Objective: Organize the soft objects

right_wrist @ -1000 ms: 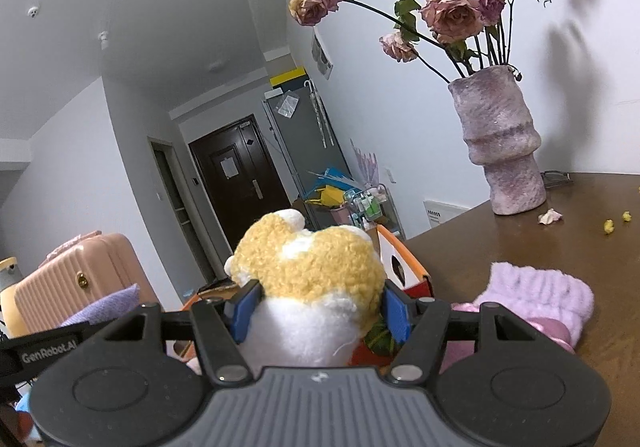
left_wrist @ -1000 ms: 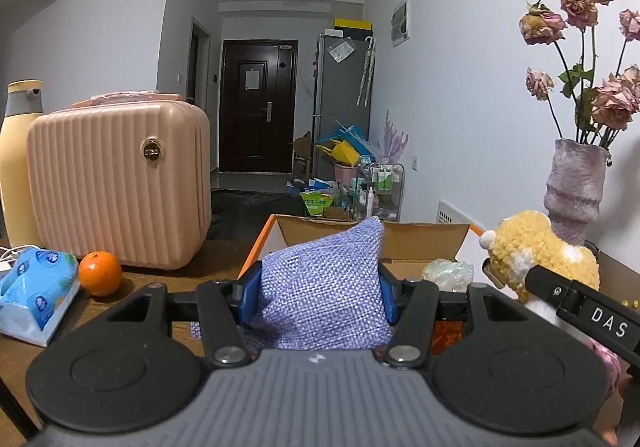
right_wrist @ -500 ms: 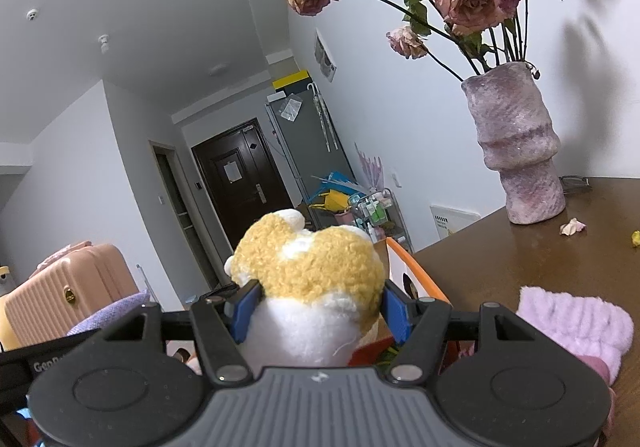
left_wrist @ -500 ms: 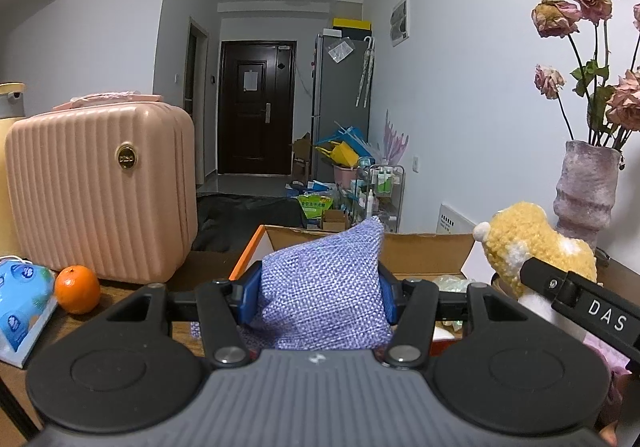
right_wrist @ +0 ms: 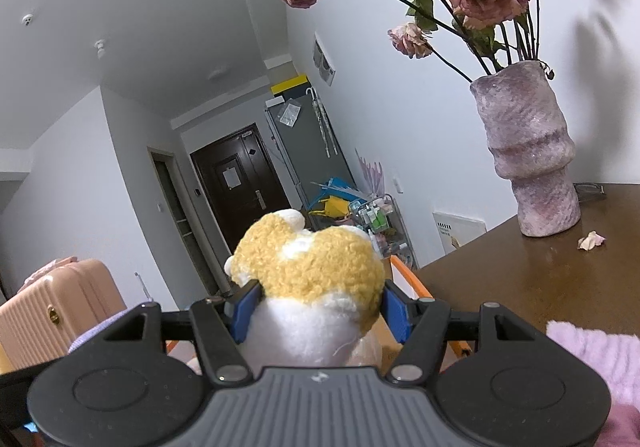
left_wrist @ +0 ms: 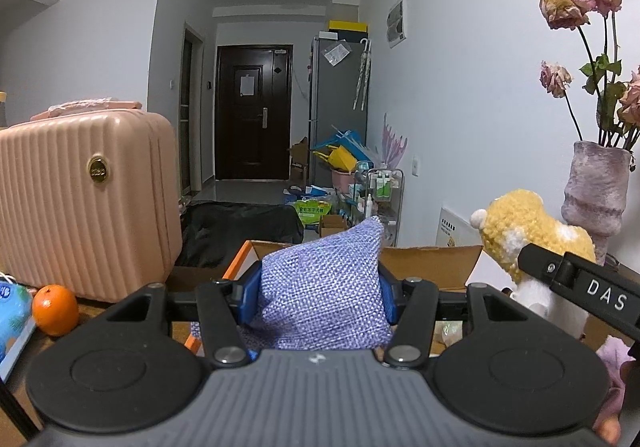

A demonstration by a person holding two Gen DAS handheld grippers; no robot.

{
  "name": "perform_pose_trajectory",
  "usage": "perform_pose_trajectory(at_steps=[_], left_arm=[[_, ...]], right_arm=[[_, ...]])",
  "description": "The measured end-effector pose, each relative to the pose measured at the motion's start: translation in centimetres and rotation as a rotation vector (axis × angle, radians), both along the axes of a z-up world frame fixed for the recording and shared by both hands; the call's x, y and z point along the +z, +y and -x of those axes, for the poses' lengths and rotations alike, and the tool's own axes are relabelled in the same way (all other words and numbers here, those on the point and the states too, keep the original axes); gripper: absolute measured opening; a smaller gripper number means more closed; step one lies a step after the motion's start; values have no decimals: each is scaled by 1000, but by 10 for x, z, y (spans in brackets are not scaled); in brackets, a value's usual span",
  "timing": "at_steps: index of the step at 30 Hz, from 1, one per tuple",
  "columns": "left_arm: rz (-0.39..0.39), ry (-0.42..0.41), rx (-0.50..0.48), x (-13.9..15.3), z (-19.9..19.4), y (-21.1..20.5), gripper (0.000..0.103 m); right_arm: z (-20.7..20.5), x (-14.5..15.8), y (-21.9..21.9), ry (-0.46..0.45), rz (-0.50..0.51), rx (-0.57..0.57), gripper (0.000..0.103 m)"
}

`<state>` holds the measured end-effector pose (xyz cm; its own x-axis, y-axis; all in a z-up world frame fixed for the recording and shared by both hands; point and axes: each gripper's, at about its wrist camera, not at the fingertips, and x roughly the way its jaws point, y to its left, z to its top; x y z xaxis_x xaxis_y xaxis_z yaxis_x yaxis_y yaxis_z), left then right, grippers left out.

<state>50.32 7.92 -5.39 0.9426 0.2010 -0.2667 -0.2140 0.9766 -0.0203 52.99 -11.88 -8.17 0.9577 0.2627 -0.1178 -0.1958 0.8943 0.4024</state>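
Just before the cardboard box (left_wrist: 432, 261), a purple pouch (left_wrist: 324, 295) is clamped by the left gripper (left_wrist: 318, 297); beside it, a plush toy (right_wrist: 312, 287) is pinched by the right gripper (right_wrist: 320, 313), seemingly nearer the box's rim.

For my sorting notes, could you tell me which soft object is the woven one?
The purple pouch in the left tongs; the yellow-and-white toy is fluffy.

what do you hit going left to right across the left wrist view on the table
tissue pack → orange → pink suitcase → purple woven pouch → yellow plush toy → vase
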Motion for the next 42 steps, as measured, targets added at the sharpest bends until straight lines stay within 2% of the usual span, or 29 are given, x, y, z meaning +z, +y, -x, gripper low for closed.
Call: perform_pose_trajectory(at_steps=[18, 25, 28, 29, 30, 32, 35, 36, 37, 42], left_arm=[[-23, 34, 8, -13, -40, -4, 56], [-33, 53, 21, -22, -43, -1, 57], [-38, 54, 29, -23, -45, -2, 66], [-38, 52, 39, -23, -45, -2, 73], [-33, 51, 44, -23, -45, -1, 79], [-28, 52, 61, -23, -45, 0, 86], [-21, 54, 99, -24, -43, 4, 103], [-18, 54, 113, -24, -42, 5, 103], [-15, 53, 119, -24, -42, 7, 103], [-2, 49, 134, -23, -40, 10, 103]], right_arm=[[-45, -3, 18, 59, 4, -29, 63], [-49, -9, 19, 99, 20, -27, 65], [-52, -10, 20, 115, 30, -19, 67], [-52, -10, 20, 116, 28, -19, 71], [-51, -10, 19, 116, 26, -21, 80], [-50, -10, 18, 111, 21, -37, 92], [-48, -9, 16, 106, 15, -56, 94], [-48, -10, 16, 108, 15, -59, 101], [-48, -10, 15, 111, 15, -62, 103], [-45, -9, 15, 99, 12, -75, 103]])
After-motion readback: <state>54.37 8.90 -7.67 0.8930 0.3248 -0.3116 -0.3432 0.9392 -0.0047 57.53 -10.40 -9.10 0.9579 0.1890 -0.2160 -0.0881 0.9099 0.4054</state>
